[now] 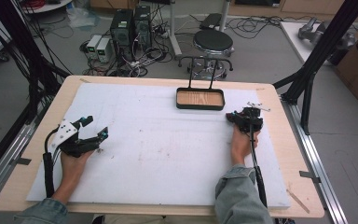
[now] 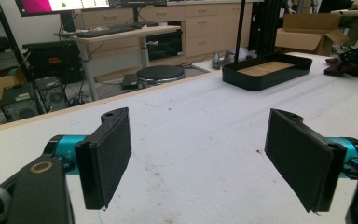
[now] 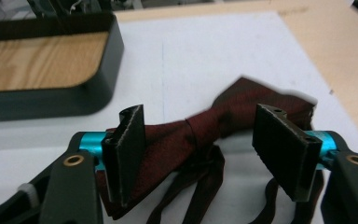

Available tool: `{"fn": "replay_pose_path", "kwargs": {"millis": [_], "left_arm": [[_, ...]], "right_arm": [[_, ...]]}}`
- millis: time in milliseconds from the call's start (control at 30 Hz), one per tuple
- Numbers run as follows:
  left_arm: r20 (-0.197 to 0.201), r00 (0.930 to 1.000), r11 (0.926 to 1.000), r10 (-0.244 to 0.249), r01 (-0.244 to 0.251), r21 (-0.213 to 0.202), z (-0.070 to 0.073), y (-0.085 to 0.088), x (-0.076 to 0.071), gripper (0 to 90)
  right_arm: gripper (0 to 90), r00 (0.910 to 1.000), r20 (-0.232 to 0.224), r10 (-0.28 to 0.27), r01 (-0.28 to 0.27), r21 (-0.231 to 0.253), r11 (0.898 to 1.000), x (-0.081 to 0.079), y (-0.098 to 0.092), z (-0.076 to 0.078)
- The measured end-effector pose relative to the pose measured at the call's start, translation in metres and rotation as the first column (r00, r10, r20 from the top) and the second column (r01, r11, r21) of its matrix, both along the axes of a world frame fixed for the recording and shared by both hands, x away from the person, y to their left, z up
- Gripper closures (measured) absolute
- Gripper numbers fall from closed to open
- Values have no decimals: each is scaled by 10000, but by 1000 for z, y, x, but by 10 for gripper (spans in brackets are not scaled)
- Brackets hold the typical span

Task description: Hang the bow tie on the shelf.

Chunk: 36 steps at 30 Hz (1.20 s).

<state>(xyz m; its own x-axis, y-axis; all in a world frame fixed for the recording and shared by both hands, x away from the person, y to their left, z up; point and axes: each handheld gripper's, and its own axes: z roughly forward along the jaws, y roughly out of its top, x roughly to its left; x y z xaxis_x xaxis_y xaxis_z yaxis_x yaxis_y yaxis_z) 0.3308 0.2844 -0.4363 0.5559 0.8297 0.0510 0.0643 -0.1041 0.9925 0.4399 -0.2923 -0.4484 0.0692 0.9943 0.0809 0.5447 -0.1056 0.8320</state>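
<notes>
While the dark red bow tie (image 3: 205,128) lies flat on the white mat (image 1: 158,144) just right of the black tray (image 1: 200,106), my right gripper (image 3: 200,149) straddles it, pads apart, not pressing; my left gripper (image 2: 198,156) gapes wide, far off.

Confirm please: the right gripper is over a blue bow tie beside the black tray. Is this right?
Not quite. The bow tie is dark red, not blue, as the right gripper view shows. The rest holds: the right gripper is over it, jaws either side, beside the black tray.
</notes>
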Motion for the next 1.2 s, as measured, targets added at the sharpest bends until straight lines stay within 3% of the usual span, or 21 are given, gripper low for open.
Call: {"fn": "replay_pose_path", "kwargs": {"millis": [133, 400, 533, 833, 900, 933, 967, 1000, 1200], "left_arm": [[5, 10000, 10000, -6, 6, 0, 0, 0, 0, 230], [-1, 10000, 10000, -22, 22, 30, 0, -1, 0, 229], [2, 10000, 10000, -18, 18, 26, 0, -1, 0, 230], [-5, 10000, 10000, -28, 28, 24, 0, 0, 0, 230], [-7, 10000, 10000, -16, 16, 3, 0, 0, 0, 230], [-8, 10000, 10000, -15, 15, 11, 0, 0, 0, 230], [-6, 10000, 10000, -24, 24, 20, 0, 0, 0, 230], [-3, 10000, 10000, -24, 24, 29, 0, 0, 0, 229], [-15, 10000, 10000, -31, 31, 39, 0, -1, 0, 230]], "right_arm": [[462, 9999, -154, -19, 23, 293, 9996, 1, -2, -1], [615, 9994, -294, 184, -171, 436, 9989, 2, -4, -2], [755, 9986, -393, 340, -312, 694, 9971, 3, -6, -3], [826, 9992, -262, 288, -267, 771, 9967, 0, -6, 0], [828, 9994, 5, 349, -349, 633, 9974, -2, -3, 5], [829, 9984, 363, 440, -457, 497, 9977, -5, -1, 11], [829, 9984, 363, 440, -457, 497, 9977, -5, -1, 11], [829, 9963, 698, 499, -534, 488, 9974, -8, 1, 18], [829, 9896, 1311, 590, -653, 445, 9969, -16, 1, 32]]}}
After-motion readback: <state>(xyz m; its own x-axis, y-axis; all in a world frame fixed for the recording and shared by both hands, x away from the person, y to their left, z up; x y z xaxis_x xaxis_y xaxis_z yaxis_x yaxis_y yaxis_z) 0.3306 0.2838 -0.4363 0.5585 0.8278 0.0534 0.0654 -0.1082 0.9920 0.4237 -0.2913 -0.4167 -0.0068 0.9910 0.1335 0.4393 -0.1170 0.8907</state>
